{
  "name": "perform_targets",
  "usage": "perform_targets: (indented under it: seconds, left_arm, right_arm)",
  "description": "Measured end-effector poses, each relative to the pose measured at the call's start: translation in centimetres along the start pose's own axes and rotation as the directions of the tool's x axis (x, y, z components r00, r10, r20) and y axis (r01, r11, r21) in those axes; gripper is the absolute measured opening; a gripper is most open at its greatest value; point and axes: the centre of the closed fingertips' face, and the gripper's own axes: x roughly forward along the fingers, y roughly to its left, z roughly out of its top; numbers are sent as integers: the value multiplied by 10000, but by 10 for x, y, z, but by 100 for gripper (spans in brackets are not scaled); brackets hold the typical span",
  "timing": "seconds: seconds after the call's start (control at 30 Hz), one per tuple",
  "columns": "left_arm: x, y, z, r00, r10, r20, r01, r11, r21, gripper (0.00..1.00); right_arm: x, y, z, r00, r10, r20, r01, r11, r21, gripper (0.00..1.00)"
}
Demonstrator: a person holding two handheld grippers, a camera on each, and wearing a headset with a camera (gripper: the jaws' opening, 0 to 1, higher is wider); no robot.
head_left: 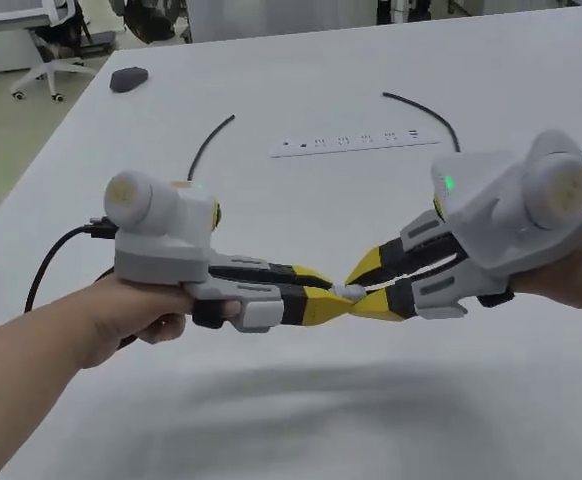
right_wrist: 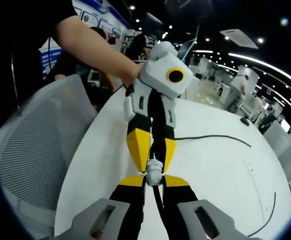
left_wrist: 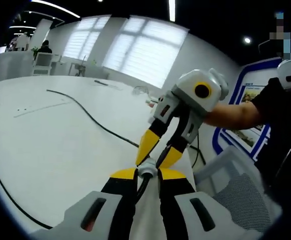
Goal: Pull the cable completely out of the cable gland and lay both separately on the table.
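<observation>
Nearest the headset, above a plain white table (head_left: 301, 420), the left gripper (head_left: 333, 298) is held level in the left hand (head_left: 136, 315), and the right gripper (head_left: 363, 290) is angled down from the right hand (head_left: 571, 275), tip to tip. Both pairs of jaws are closed in on the white cable gland (head_left: 348, 292), held clear of the table. The dark cable (left_wrist: 141, 187) is seen running from it between the left jaws. Farther off, a power strip (head_left: 361, 142), black leads (head_left: 423, 106) and a small dark object (head_left: 128, 78) are laid out; beyond the edge an office chair (head_left: 43, 55) is parked.
</observation>
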Motion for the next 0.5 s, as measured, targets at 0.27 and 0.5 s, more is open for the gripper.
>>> perform_targets:
  seconds: [0.27,0.5]
  left_arm:
    - [1,-5,-1,9995,-148,-282,174,9956,926,16]
    - [3,-16,1,9969,-313,-719,480,9685,2442,15]
  right_arm:
    - [-3,5,0,9999,-107,-38,107,9999,108,7]
    - [-12,12,2,9954,942,149,-949,9626,2538,9]
